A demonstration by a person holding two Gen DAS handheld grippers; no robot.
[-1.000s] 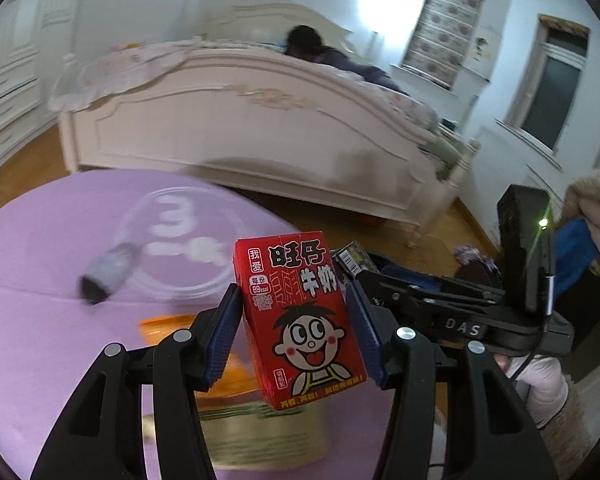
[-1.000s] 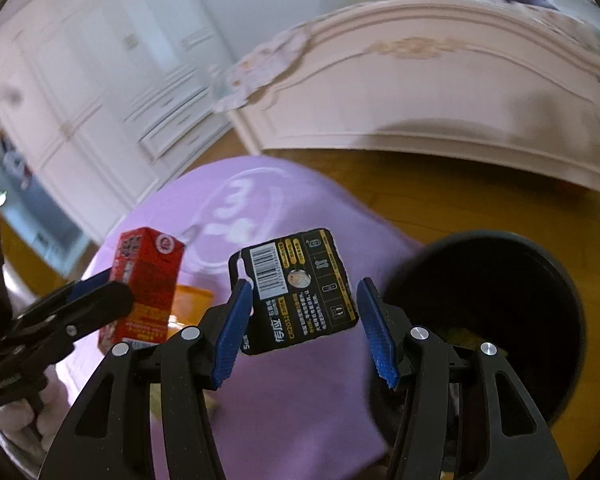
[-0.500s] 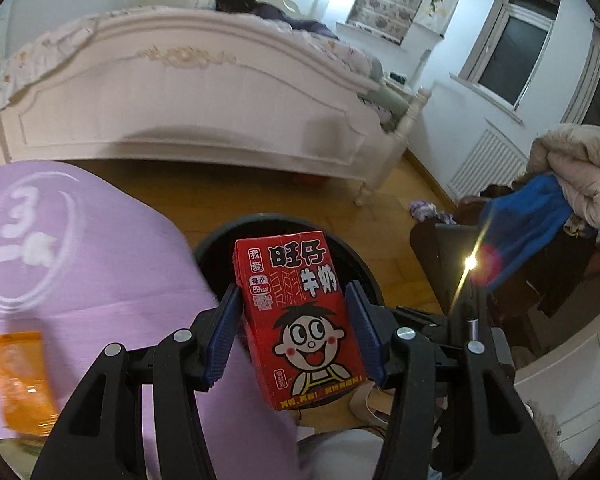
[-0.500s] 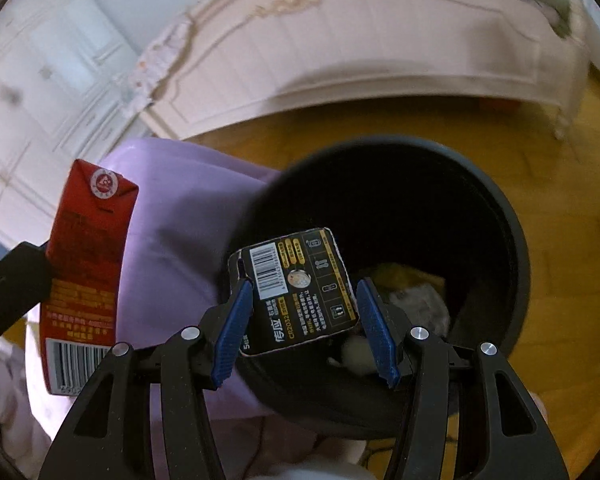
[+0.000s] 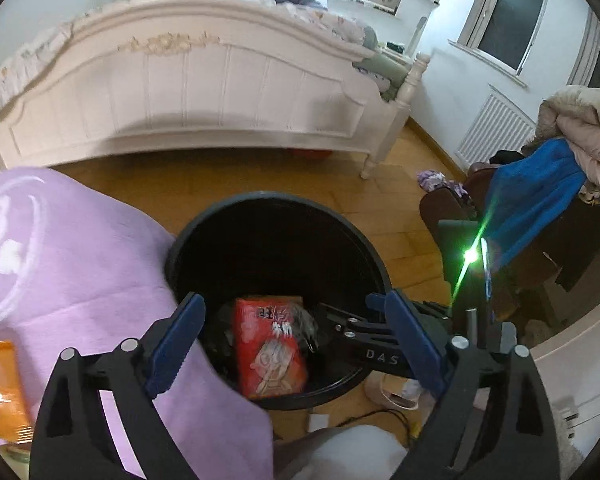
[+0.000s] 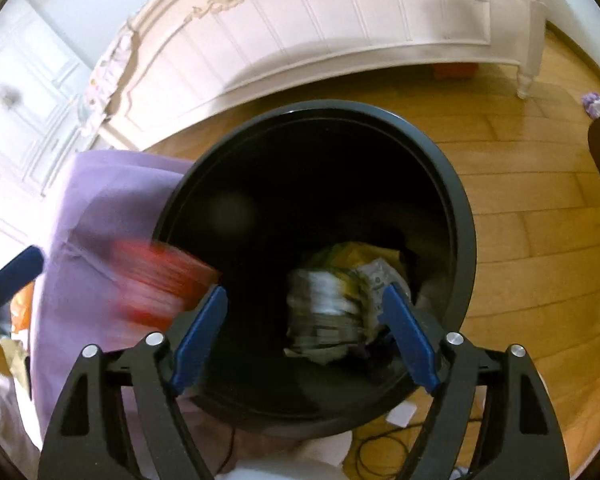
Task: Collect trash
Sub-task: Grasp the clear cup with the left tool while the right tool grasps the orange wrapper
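We see the red milk carton (image 5: 270, 354), printed with a cartoon face and white-edged characters, free of our fingers and inside the mouth of the black trash bin (image 5: 380, 272); in the right wrist view it is only a red smear (image 6: 160, 280) at the bin's left rim. The small black card (image 6: 324, 312) shows as a blurred pale-and-dark patch low inside the bin, over crumpled yellow and white wrappers (image 6: 364, 264).

Our left gripper (image 5: 296, 332) is opening, its blue fingers (image 5: 176, 340) spread wide with nothing pressed between them. Our right gripper (image 6: 304, 332) is opening too, its fingers (image 6: 408, 336) apart and bare.

Half a second ago each gripper clamped its item above the bin: the carton upright and sharp in the left, the card square in the right. Now both have dropped away. A second ago the bin sat off to the side; now it fills the middle of both views.

The bin stands on the wooden floor (image 6: 540, 208), touching the purple cloth (image 5: 80, 264) on its left, where an orange packet (image 5: 0, 388) lies.
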